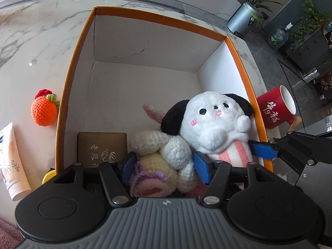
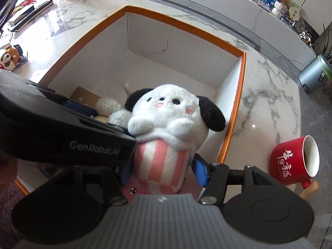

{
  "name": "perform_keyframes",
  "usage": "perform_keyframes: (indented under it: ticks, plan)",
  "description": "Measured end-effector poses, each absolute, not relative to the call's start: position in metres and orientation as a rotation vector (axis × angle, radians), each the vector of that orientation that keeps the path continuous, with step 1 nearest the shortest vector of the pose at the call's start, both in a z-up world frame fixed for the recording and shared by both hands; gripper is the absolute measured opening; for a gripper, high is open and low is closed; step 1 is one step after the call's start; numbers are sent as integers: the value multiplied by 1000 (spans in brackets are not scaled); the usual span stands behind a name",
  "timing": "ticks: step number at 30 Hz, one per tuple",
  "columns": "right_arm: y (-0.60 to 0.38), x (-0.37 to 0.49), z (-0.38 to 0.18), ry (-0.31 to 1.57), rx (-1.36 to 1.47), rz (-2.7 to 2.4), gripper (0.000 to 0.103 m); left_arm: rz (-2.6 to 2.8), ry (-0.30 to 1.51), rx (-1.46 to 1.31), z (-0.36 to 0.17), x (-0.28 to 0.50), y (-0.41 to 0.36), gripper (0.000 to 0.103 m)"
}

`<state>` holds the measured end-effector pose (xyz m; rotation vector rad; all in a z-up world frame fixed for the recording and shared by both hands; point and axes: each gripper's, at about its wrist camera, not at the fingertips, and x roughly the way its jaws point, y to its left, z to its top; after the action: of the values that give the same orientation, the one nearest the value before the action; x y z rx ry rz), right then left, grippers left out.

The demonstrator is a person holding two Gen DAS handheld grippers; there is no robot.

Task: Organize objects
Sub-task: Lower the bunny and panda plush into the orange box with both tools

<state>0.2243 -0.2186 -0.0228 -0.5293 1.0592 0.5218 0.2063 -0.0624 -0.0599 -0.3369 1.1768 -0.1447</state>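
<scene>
Both toys sit low in the orange-rimmed box [image 1: 238,54], near its front wall, for stowing. The left gripper [image 1: 164,168] straddles the crocheted doll [image 1: 157,166], the right gripper [image 2: 162,171] the striped plush dog [image 2: 164,124]; whether their part-open jaws press, I cannot tell. The red mug [image 2: 294,161] waits on the marble outside the box's right wall.

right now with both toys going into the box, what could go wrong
The white plush dog leans on the orange box wall; pulling the right tool away could tip it. The left tool straddles the crocheted doll beside it and might snag yarn. The red mug lies on its side just outside and could roll.
</scene>
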Motion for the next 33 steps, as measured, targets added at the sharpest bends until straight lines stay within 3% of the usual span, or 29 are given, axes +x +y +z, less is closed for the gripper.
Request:
perform_keyframes:
  ticks: [14,19,21,27,33]
  plan:
    - [-225,211,2,1020,-483,543,72,-297,1144,-327,-27,199,-55,76]
    - [-234,217,14,1033,-434,582,62,-380,1128,-253,-13,203,-58,72]
    - [-238,221,16,1047,-413,589,51,-405,1131,-213,-9,206,-58,69]
    - [-248,237,23,1061,-370,619,33,-435,1171,-95,-18,213,-61,55]
    - [-236,243,17,1080,-429,635,29,-443,1226,-45,-37,210,-64,45]
